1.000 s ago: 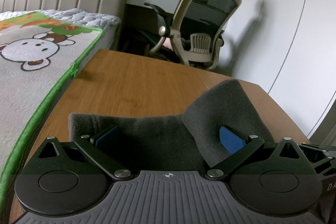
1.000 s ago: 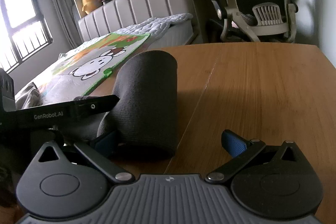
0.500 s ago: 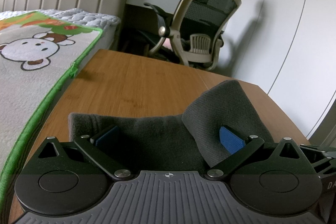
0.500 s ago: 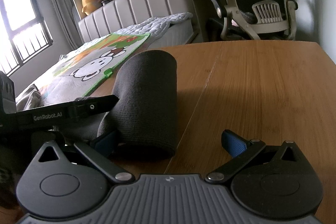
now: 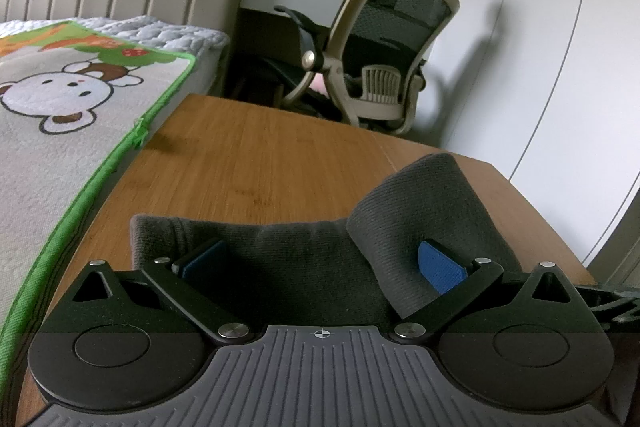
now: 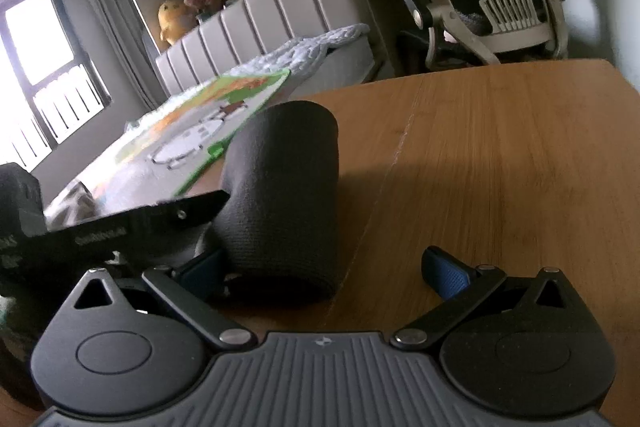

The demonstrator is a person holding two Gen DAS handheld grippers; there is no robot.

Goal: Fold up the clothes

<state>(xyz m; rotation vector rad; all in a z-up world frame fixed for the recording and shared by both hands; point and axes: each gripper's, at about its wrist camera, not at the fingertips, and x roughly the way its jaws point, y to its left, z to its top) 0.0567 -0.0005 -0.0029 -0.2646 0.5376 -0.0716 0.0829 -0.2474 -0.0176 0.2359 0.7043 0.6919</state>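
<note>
A dark grey knitted garment (image 5: 288,259) lies folded on the wooden table (image 5: 272,155). Its right part (image 5: 424,203) is folded up and over, standing as a raised flap. My left gripper (image 5: 320,261) is open, fingers spread over the garment, with the right blue pad (image 5: 440,267) against the flap. In the right wrist view the flap shows as a dark rounded roll (image 6: 284,195). My right gripper (image 6: 324,269) is open just in front of it, the left pad (image 6: 200,267) beside the roll's base. The left gripper's body (image 6: 100,231) sits at the left.
A bed with a cartoon blanket (image 5: 60,115) with a green edge runs along the table's left side. An office chair (image 5: 384,39) stands beyond the table's far edge, in front of a desk. White wardrobe doors (image 5: 560,27) are at the right.
The right wrist view has tilted and shifted, with motion blur, so the right gripper is moving. The left gripper and the garment have stayed as they were.
</note>
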